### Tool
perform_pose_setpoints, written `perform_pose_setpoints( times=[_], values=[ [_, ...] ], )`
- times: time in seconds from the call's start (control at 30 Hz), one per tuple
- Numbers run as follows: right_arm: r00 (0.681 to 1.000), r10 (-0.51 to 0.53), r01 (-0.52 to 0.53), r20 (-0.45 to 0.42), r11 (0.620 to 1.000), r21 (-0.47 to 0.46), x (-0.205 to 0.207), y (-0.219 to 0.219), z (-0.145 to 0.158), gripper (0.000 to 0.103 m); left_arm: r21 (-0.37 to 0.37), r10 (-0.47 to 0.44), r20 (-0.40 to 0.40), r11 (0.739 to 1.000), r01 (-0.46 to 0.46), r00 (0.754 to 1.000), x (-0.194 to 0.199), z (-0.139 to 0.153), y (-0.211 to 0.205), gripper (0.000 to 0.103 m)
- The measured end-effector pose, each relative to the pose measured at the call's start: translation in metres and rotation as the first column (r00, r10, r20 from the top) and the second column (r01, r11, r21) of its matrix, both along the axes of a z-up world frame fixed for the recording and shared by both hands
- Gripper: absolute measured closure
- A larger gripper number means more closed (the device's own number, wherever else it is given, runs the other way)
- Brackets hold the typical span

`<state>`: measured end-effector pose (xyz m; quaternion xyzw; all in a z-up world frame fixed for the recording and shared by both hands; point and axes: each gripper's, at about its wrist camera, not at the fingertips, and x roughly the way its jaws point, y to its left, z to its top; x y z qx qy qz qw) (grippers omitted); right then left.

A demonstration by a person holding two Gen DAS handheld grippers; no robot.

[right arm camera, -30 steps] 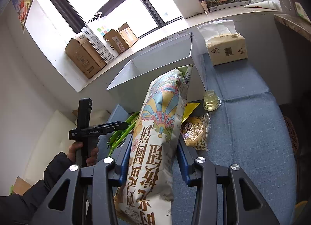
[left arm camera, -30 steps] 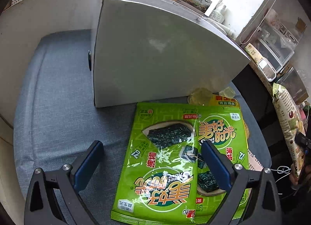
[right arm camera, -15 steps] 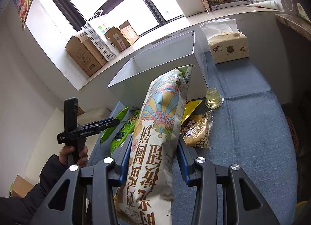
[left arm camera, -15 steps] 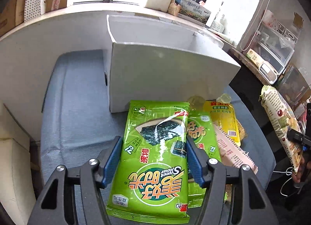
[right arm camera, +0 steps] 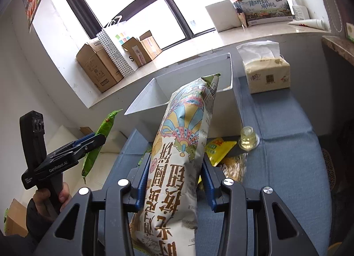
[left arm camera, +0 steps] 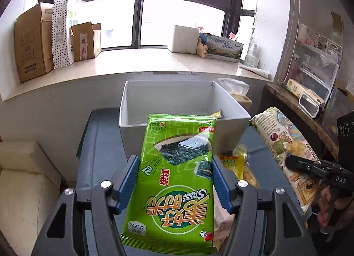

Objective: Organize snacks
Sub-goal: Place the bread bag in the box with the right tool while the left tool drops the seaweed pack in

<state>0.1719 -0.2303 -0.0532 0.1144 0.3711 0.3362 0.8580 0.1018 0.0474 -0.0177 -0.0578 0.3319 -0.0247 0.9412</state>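
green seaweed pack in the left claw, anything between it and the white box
Nothing visible does. The green seaweed pack is clamped in the left claw and held up in front of the white box, whose top is open. The one packet inside sits at the box's right, low behind the wall.

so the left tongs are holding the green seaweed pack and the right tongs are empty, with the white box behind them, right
Not quite. The right tongs are not empty: the right wrist view shows them shut on a tall illustrated snack bag. The rest holds: the left tongs grip the green seaweed pack, and the white box sits behind them.
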Motion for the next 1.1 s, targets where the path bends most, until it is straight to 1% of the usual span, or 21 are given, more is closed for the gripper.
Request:
perform_pose_setpoints(
  times=[0.1,0.13,0.17,0.23,0.33,0.43,0.47,0.5,0.53,0.57,0.6,0.63,0.67,0.7,0.77,0.83,0.9,0.97,1.1],
  values=[
    [1.0,0.011,-0.011,0.022,1.0,0.006,0.024,0.007,0.018,0.057,-0.036,0.0,0.035,0.999,0.001,0.999,0.028,0.023,0.001,0.035],
    [1.0,0.012,-0.012,0.022,1.0,0.008,0.034,0.011,0.023,0.057,-0.036,0.005,0.044,0.999,-0.004,0.999,0.039,0.03,0.0,0.035],
    [1.0,0.014,-0.014,0.02,1.0,0.003,0.047,0.015,0.028,0.057,-0.019,0.012,0.049,1.0,-0.011,0.999,0.052,0.035,-0.003,0.035],
    [0.999,0.008,-0.007,0.031,1.0,-0.019,0.074,0.025,0.038,0.057,-0.011,0.011,0.039,1.0,-0.011,0.999,0.081,0.041,-0.007,0.035],
    [0.999,-0.001,0.004,0.052,0.998,-0.066,0.12,0.041,0.048,0.057,-0.004,0.022,0.016,1.0,-0.022,1.0,0.124,0.043,-0.01,0.035],
    [1.0,-0.026,0.028,0.015,0.995,-0.097,0.165,0.055,0.049,0.057,0.003,0.059,-0.019,0.998,-0.059,0.998,0.163,0.034,-0.007,0.035],
    [0.999,-0.047,0.048,0.009,0.992,-0.113,0.178,0.058,0.048,0.057,-0.006,0.063,-0.036,0.998,-0.064,0.997,0.174,0.029,-0.005,0.035],
    [0.998,-0.061,0.062,0.011,0.989,-0.134,0.189,0.061,0.047,0.057,-0.019,0.065,-0.048,0.998,-0.066,0.997,0.184,0.023,-0.002,0.033],
    [0.998,-0.066,0.068,0.018,0.986,-0.15,0.199,0.062,0.046,0.055,-0.021,0.064,-0.06,0.998,-0.065,0.996,0.193,0.017,0.0,0.029],
    [0.997,-0.067,0.072,0.036,0.985,-0.156,0.207,0.064,0.046,0.05,-0.013,0.067,-0.074,0.998,-0.069,0.995,0.202,0.011,0.002,0.025],
    [0.997,-0.057,0.065,0.051,0.986,-0.153,0.214,0.064,0.044,0.038,-0.002,0.074,-0.098,0.997,-0.075,0.992,0.211,0.003,0.004,0.006],
    [0.998,-0.052,0.057,0.04,0.986,-0.158,0.221,0.065,0.041,0.003,0.016,0.103,-0.119,0.995,-0.102,0.987,0.215,-0.005,0.007,0.0],
    [0.997,-0.068,0.072,0.025,0.982,-0.173,0.226,0.064,0.037,0.0,0.024,0.125,-0.13,0.992,-0.123,0.984,0.217,-0.011,0.01,0.0],
    [0.996,-0.085,0.086,0.013,0.979,-0.184,0.228,0.061,0.034,0.0,0.012,0.123,-0.14,0.992,-0.122,0.983,0.216,-0.017,0.013,0.0],
    [0.993,-0.117,0.117,0.007,0.983,-0.138,0.225,0.052,0.032,0.0,-0.03,0.116,-0.137,0.992,-0.122,0.984,0.208,-0.026,0.019,0.0],
    [0.991,-0.132,0.13,-0.009,0.987,-0.094,0.222,0.043,0.03,0.0,-0.043,0.121,-0.145,0.991,-0.129,0.982,0.203,-0.031,0.023,0.0],
    [0.99,-0.139,0.137,-0.022,0.987,-0.085,0.22,0.039,0.027,0.0,-0.022,0.138,-0.148,0.989,-0.143,0.979,0.2,-0.034,0.026,0.0],
    [0.99,-0.144,0.143,-0.005,0.986,-0.089,0.217,0.036,0.028,0.0,-0.011,0.139,-0.141,0.99,-0.142,0.98,0.198,-0.032,0.026,0.0],
    [0.988,-0.153,0.154,0.014,0.985,-0.074,0.212,0.033,0.033,0.0,0.041,0.136,-0.106,0.99,-0.132,0.985,0.189,-0.018,0.022,0.0]
  ],
)
